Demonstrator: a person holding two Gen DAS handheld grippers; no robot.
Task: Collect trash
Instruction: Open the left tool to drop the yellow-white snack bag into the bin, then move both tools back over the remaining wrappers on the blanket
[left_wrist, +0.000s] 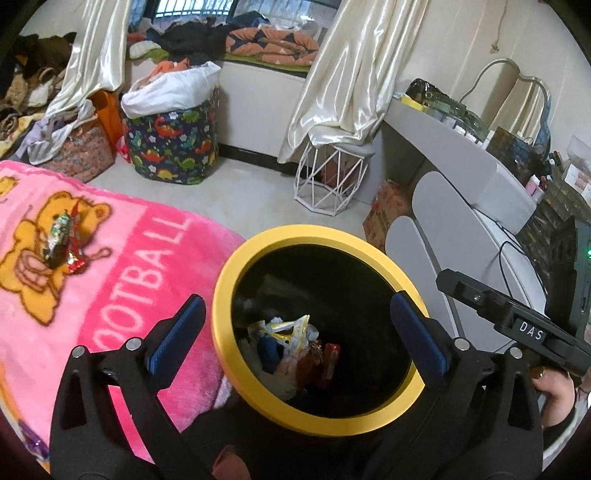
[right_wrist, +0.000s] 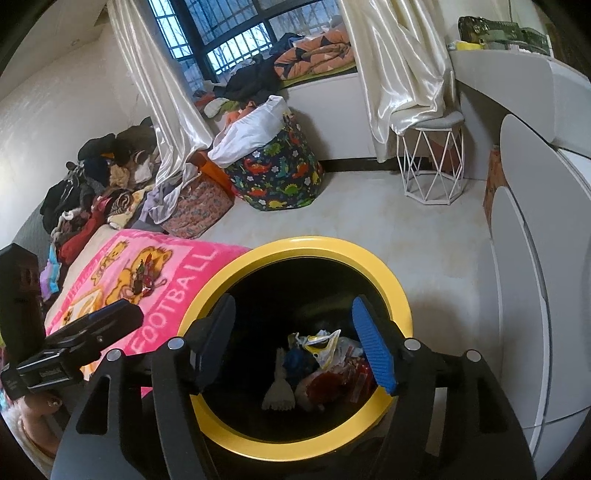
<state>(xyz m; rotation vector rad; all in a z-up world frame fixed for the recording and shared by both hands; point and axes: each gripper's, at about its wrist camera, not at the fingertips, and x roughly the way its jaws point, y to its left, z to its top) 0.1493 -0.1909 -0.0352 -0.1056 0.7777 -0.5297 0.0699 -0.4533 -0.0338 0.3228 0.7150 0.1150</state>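
A black trash bin with a yellow rim (left_wrist: 236, 269) (right_wrist: 325, 245) stands beside the bed, with several wrappers (left_wrist: 291, 343) (right_wrist: 332, 365) lying at its bottom. My left gripper (left_wrist: 299, 332) is open and empty, hovering over the bin mouth. My right gripper (right_wrist: 295, 343) is open and empty, also above the bin. Crumpled candy wrappers (left_wrist: 61, 243) (right_wrist: 142, 277) lie on the pink FOOTBALL blanket (left_wrist: 110, 295) (right_wrist: 173, 269), to the left of the bin.
A dinosaur-print laundry basket (left_wrist: 170, 147) (right_wrist: 277, 177) and a white wire stool (left_wrist: 328, 181) (right_wrist: 432, 166) stand on the floor beyond. A grey curved desk (left_wrist: 461, 177) (right_wrist: 535, 221) is on the right. Clothes are piled at the left.
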